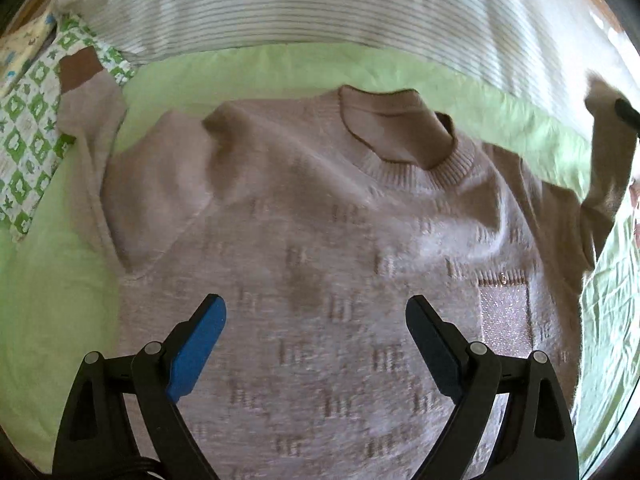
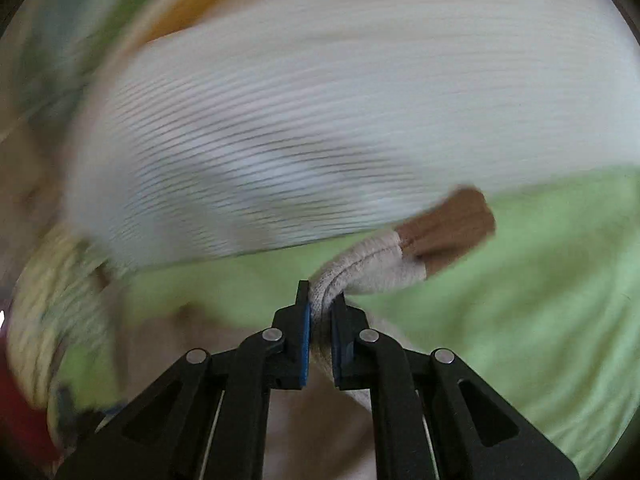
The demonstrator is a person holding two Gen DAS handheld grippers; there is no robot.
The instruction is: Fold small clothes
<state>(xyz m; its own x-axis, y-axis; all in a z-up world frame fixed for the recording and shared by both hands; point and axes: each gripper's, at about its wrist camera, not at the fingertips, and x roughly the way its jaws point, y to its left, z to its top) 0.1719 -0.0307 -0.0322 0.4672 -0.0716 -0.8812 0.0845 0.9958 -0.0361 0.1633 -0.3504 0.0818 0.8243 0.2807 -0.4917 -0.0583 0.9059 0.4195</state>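
A small beige knitted sweater lies face up on a light green sheet, neck hole toward the far side. My left gripper hovers over its chest, jaws wide open and nothing between them. One sleeve with a brown cuff lies at the left. The other sleeve is lifted at the right edge. In the blurred right wrist view my right gripper is shut on that beige sleeve, whose brown cuff sticks out past the fingertips.
A white striped pillow or cover lies beyond the sweater. A green-and-white patterned cloth sits at the left. Green sheet spreads right of the held sleeve.
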